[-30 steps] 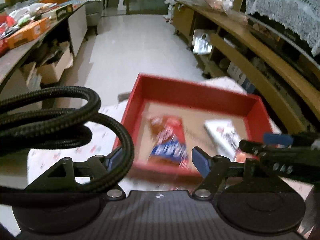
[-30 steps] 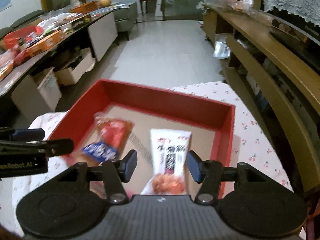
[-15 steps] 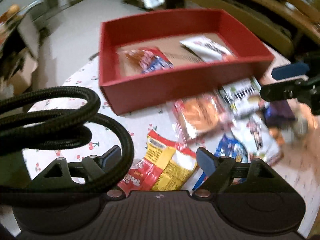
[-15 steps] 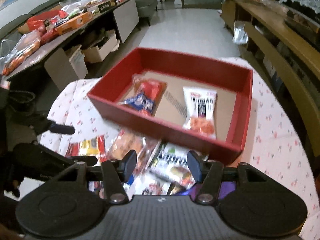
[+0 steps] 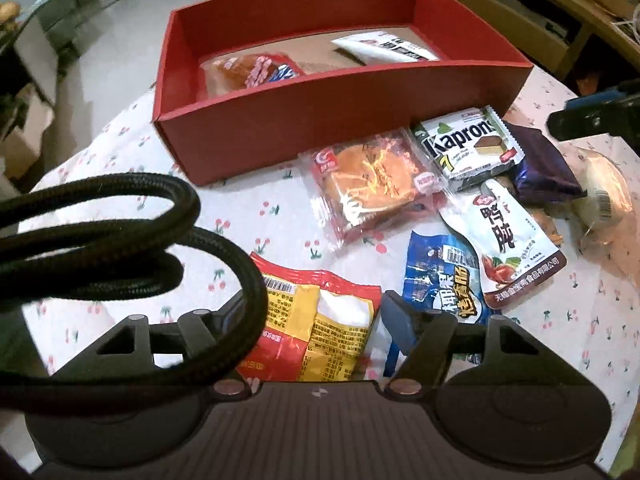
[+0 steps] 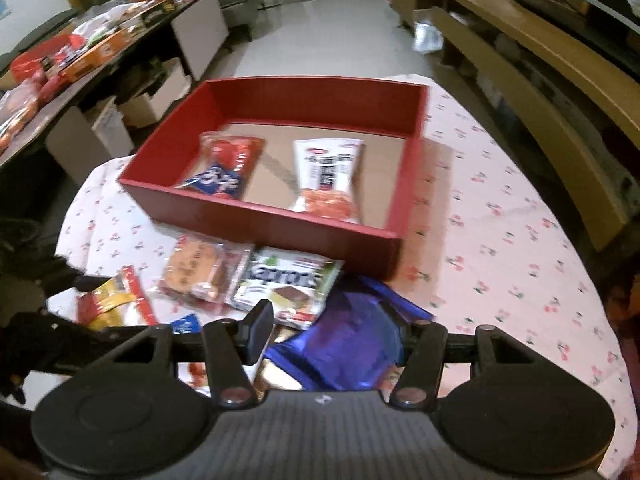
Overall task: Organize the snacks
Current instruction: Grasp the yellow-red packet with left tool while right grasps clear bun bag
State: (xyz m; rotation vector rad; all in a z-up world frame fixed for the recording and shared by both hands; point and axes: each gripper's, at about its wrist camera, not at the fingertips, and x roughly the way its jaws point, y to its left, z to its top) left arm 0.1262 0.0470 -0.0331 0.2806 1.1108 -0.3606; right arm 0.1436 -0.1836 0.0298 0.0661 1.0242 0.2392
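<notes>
A red box [image 5: 328,116] stands on the cherry-print tablecloth with a red-and-blue snack pack [image 6: 224,168] and a white pack [image 6: 326,176] inside. Loose snacks lie in front of it: a red-and-yellow pack [image 5: 316,320], an orange cake pack [image 5: 372,184], a Kaprons pack [image 5: 466,146], a white nut pouch [image 5: 516,248], a blue pack [image 5: 444,276] and a purple pack [image 6: 344,348]. My left gripper [image 5: 316,316] is open, its jaws either side of the red-and-yellow pack. My right gripper [image 6: 332,324] is open over the purple pack.
A black braided cable [image 5: 120,240] loops across the left wrist view. A wrapped round bun [image 5: 600,196] lies at the right of the snack pile. A cluttered counter [image 6: 80,48] and wooden shelving [image 6: 540,64] flank the table, with tiled floor beyond.
Both grippers have drawn back from above the red box and dropped toward the loose snacks in front of it. Both stay open.
</notes>
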